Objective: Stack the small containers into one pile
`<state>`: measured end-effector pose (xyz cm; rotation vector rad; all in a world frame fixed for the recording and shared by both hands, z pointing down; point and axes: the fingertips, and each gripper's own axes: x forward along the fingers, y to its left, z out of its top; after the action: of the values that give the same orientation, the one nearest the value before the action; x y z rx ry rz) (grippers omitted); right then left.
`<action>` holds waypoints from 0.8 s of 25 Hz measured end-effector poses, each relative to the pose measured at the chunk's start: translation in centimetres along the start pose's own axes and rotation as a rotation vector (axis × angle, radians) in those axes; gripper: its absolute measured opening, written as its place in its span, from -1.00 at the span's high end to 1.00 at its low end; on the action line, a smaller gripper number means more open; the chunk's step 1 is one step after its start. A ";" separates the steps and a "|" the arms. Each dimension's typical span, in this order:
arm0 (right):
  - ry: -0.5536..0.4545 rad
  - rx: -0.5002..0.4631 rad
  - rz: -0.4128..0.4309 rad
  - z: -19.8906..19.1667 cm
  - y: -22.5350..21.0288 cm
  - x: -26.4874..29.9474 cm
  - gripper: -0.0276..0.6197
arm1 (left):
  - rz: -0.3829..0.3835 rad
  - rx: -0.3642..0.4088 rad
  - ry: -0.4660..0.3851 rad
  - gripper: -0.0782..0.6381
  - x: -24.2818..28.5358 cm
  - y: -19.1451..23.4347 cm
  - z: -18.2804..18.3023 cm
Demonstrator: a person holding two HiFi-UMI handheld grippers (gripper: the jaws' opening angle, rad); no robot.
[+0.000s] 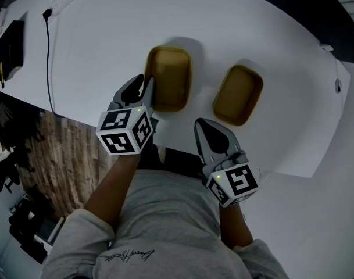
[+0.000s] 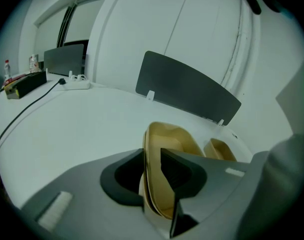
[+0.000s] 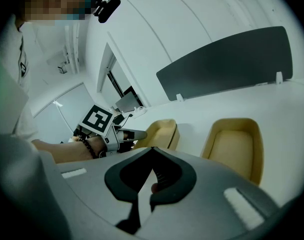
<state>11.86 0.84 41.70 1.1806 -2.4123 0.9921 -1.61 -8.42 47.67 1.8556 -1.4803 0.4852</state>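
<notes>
My left gripper (image 1: 143, 85) has its jaws apart. The near rim of the left container (image 1: 169, 77) stands between them, unpinched. My right gripper (image 1: 203, 127) is closed on nothing, just short of the right container (image 1: 238, 95). The two containers sit upright, side by side but apart, on the white surface (image 1: 107, 34).

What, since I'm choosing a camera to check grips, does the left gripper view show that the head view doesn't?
Only the left gripper view: the near container's rim between the left gripper's parted jaws, and a dark divider panel. Only the head view: the right gripper and wooden floor. Both: that container, the far container, the white table.
</notes>
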 end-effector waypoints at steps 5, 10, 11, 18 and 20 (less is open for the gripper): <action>0.001 0.002 -0.005 -0.1 -0.1 -0.1 0.87 | -0.003 0.003 0.001 0.47 0.0 0.0 0.0; -0.005 0.000 -0.007 0.0 0.0 -0.3 0.87 | -0.006 0.009 -0.004 0.46 -0.1 -0.1 0.3; -0.007 -0.001 -0.007 0.1 0.0 -0.3 0.87 | -0.006 0.010 -0.006 0.46 -0.2 -0.1 0.3; -0.018 -0.008 -0.015 0.3 -0.1 -0.8 0.87 | -0.015 0.022 -0.015 0.46 -1.0 -0.2 0.8; -0.024 -0.011 -0.019 0.4 -0.2 -0.9 0.87 | -0.019 0.022 -0.020 0.47 -1.2 -0.2 1.1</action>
<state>12.59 1.01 41.06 1.2168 -2.4167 0.9637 -1.94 -8.32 46.05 1.8944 -1.4750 0.4773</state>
